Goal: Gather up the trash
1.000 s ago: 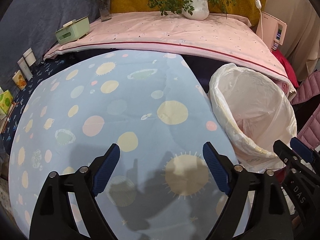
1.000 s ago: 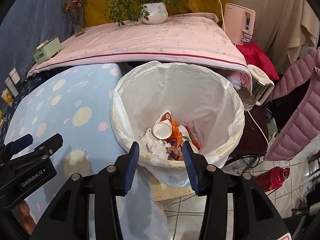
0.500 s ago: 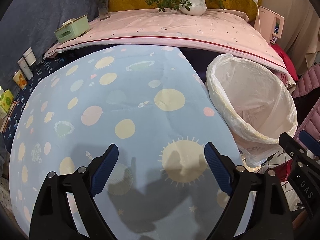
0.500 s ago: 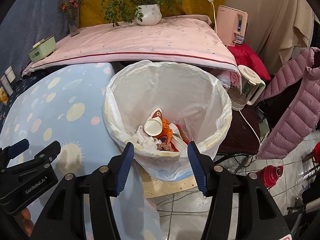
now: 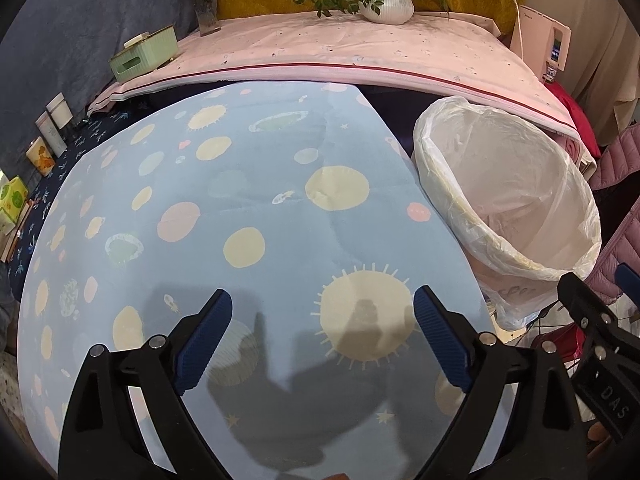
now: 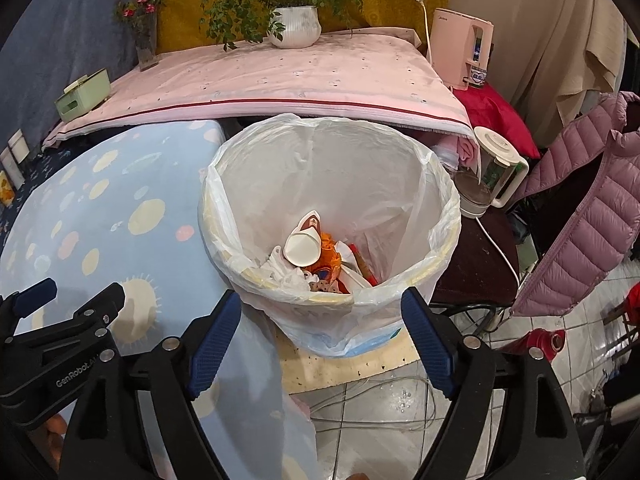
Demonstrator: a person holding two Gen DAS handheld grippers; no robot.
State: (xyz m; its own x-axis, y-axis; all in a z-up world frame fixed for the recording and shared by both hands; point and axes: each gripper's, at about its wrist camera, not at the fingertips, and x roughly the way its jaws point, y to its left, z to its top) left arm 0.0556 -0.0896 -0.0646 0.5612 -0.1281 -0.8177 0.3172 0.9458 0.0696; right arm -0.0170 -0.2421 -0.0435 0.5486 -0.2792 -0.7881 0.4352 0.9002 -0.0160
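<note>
Cloth [image 5: 256, 208], pale blue with yellow, pink and green spots, covers the round table in the left wrist view; nothing lies on the part of it that shows. Behind it runs a higher surface under a pink sheet [image 5: 360, 52], backed by a yellow wall. Grey-white tiles [image 6: 384, 412] form the floor to the right, with loose cables on them.

Count: one bin [image 6: 424, 184], lined with a white bag, standing on the floor just beside the table edge; two grippers; one potted plant [image 6: 296, 26]; one flower vase [image 5: 206, 12]; one green tissue box [image 5: 144, 54]; one pink appliance [image 6: 460, 48]; one kettle [image 6: 496, 168]; one pink jacket [image 6: 592, 216].

Trash [image 6: 316, 256] sits at the bottom of the bin: a white paper cup, orange wrapping, crumpled white pieces, a red stick.

Left gripper [image 5: 322, 336] hangs over the cloth, jaws spread wide, nothing between them. Right gripper [image 6: 320, 336] points down at the bin's near rim; its jaws are opening, and no item is gripped between them.

Kettle, jacket and a dark stool crowd the bin's right side.
</note>
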